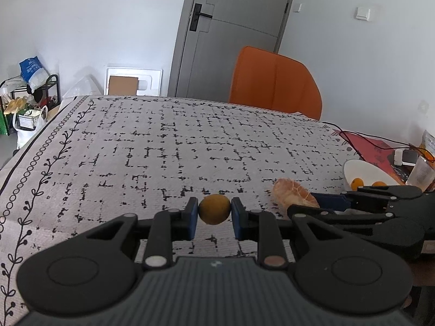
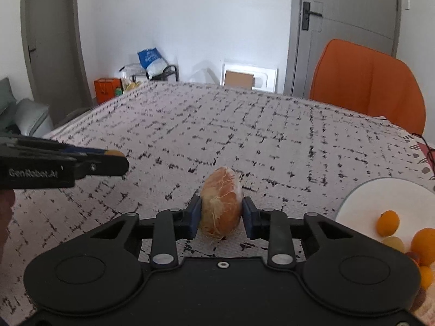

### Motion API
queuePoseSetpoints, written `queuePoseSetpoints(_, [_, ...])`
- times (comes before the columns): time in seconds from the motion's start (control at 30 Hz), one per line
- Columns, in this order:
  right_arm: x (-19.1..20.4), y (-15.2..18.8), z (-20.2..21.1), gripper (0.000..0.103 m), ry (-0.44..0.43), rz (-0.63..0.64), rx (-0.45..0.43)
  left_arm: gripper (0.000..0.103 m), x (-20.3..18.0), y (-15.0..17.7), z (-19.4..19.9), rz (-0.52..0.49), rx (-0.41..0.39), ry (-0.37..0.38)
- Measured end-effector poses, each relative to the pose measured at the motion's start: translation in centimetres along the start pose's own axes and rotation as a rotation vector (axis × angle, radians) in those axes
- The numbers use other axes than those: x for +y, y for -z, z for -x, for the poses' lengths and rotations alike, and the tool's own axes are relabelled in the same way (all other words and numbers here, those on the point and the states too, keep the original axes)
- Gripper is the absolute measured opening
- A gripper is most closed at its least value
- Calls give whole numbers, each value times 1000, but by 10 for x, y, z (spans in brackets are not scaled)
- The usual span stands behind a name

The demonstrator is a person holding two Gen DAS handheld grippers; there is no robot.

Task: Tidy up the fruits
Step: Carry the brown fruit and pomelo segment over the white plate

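1. Fruit in the left gripper: a small round yellow-orange fruit, perhaps a kumquat or small citrus. The blue fingers pinch it from both sides, at about the middle of the left wrist view, just above the patterned desk cloth.

2. I judge this small fruit to be light, with a firm but smooth skin, so it may slip if the pinch is loose. Holding it across its widest part, as now, looks correct. It is nearly a ball, so it has no clear long axis.

3. The right gripper pinches a peeled citrus piece with white pith strings on it. Its fingers touch the two flat sides.

4. This piece is probably soft, juicy and fragile; a hard squeeze could burst it. A gentle hold on the broad sides seems best.

5. Its long axis stands almost upright in the right wrist view, from 6 o'clock to 12 o'clock, with the top tilted slightly toward 1 o'clock. Whether its bottom end rests on the desk I cannot tell.

6. A white bowl lies at 4 o'clock in the right view and already holds some orange fruits. It is the likely place for both pieces.
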State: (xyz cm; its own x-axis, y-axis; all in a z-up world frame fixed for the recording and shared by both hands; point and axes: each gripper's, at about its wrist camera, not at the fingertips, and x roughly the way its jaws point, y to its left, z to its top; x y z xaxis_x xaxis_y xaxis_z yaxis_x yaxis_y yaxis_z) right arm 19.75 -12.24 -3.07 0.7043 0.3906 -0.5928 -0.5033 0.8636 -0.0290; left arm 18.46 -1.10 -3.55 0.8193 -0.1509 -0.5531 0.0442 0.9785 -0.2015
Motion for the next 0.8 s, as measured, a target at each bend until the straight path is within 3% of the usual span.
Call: queuePoseSetpoints(0.8, [-40,12,79,30,66,-170,-164,24,-55,-6,13,-62,-50,87])
